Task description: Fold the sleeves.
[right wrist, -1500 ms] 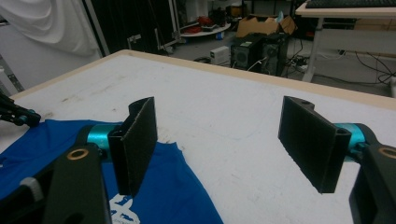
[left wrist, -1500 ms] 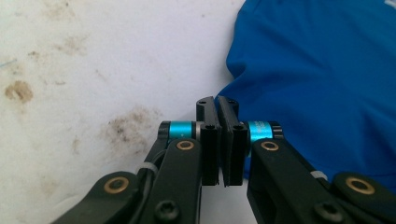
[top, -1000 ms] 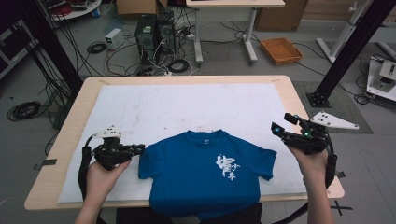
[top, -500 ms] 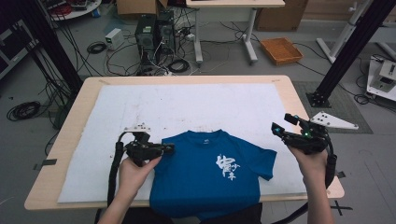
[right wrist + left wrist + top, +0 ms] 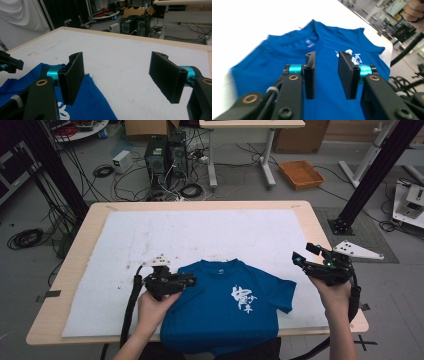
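The left gripper (image 5: 189, 280) hovers over the folded-in left sleeve of the blue T-shirt (image 5: 225, 305); its jaws have just been opening and stand partly apart, with nothing pinched between them. The left gripper view looks straight along those jaws (image 5: 327, 75) and shows what the high view cannot: bare blue cloth in the gap, the collar label, and the white print beyond the pads. The right gripper (image 5: 306, 256) is held beside the shirt's right sleeve, over the white mat (image 5: 210, 235), its jaws spread wide and empty. The right gripper view (image 5: 122, 75) shows the sleeve's edge lying under its left pad, clear of it, and the far rim of the worktop (image 5: 140, 38).

The T-shirt lies flat, front up, at the near edge of the worktop (image 5: 320, 220), its hem hanging over the side. On the floor beyond, the high view shows an orange tray (image 5: 301, 173); I cannot tell its contents.
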{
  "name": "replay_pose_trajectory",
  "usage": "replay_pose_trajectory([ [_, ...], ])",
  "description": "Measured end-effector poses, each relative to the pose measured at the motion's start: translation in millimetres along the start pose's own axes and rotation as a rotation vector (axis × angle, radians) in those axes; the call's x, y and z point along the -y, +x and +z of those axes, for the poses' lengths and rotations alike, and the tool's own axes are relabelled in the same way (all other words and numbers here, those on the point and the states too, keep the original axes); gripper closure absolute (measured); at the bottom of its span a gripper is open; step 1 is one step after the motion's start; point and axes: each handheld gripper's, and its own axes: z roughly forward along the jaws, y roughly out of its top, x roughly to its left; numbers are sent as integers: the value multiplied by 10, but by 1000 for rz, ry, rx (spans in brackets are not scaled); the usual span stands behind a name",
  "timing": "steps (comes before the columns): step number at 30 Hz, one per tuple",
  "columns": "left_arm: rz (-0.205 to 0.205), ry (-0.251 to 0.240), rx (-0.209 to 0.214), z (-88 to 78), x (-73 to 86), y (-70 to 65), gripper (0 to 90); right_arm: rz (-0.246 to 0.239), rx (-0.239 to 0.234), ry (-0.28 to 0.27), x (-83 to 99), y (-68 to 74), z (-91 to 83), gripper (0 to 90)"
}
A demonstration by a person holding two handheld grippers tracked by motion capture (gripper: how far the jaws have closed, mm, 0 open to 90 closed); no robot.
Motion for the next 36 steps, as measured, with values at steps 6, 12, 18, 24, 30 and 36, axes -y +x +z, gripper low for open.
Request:
replay_pose_trajectory([
  [6,-51,44,-112,-318,240,94,625,6,5,-3,3,-16,-15,282],
  [12,-86,89,-111,-271,386,96,562,3,3,1,3,-1,3,281],
  [18,-5,126,-41,-159,395,2,802,1,2,3,10,-3,2,281],
  [24,181,132,83,-90,395,-200,822,11,9,6,31,-33,-11,281],
  [30,327,197,191,-4,422,-301,662,15,13,10,38,-36,-18,281],
  [36,361,156,236,-70,393,-288,609,23,22,13,72,-77,-24,282],
])
